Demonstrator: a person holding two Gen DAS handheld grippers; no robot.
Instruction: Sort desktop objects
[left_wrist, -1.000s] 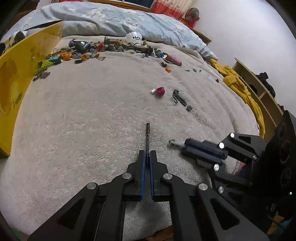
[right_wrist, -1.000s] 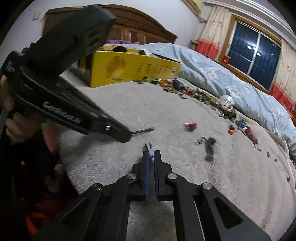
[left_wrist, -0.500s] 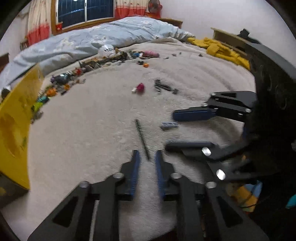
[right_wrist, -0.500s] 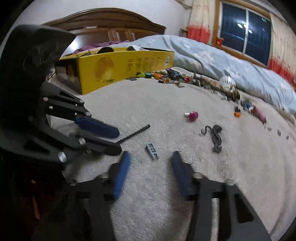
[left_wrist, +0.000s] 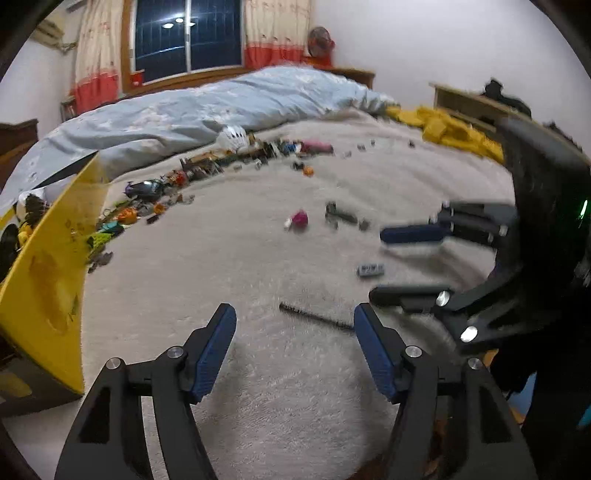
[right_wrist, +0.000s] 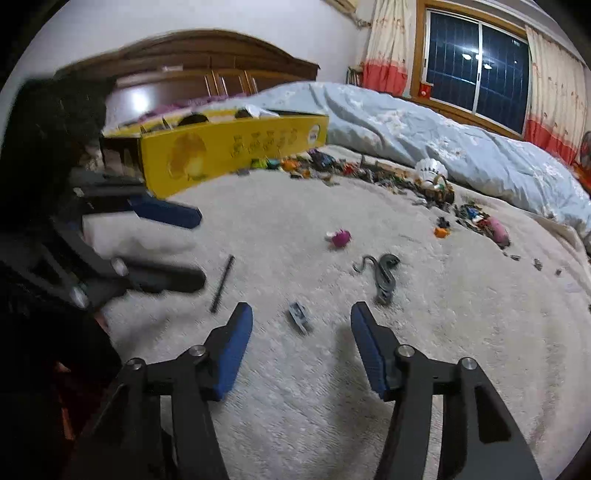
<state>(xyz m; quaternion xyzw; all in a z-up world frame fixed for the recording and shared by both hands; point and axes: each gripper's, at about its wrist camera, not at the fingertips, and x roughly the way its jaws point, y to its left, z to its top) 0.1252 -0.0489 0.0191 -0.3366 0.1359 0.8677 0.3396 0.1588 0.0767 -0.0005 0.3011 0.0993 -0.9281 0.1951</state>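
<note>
— Left wrist view first: what do the left tongs (left_wrist: 294, 322) show?

— Their blue pads are spread wide and the jaws are opening, gripping nothing. A thin dark rod (left_wrist: 317, 320) lies flat on the fluffy white blanket (left_wrist: 221, 266) of the bed, between the fingertips, its far end just beside the right-hand pad and free of both.

— And the right tongs (right_wrist: 301, 320)?

— Seen from the right wrist view, they are also apart and opening. A small grey brick (right_wrist: 300, 317) rests on the blanket between the pads, touching neither. In the left wrist view the same brick (left_wrist: 370, 270) sits between the two fingers of the right tongs (left_wrist: 375, 264), which come in from the right edge of the bed, blurred.

— Where is the rod from the right side?

— The rod (right_wrist: 222, 283) lies just beyond the left pad, near the lower finger of the left tongs (right_wrist: 201, 246).

— What else is on the bed?

— Toward the middle, a small pink piece (right_wrist: 340, 237) and a dark curved hook-like part (right_wrist: 384, 273), near each other. A long row of mixed small parts (right_wrist: 369, 173) runs along the far edge, against the pale blue duvet (right_wrist: 424, 129), with a white shuttlecock (right_wrist: 430, 170) among them. A yellow cardboard box (right_wrist: 229, 147) stands at the far left corner, open on top.
</note>
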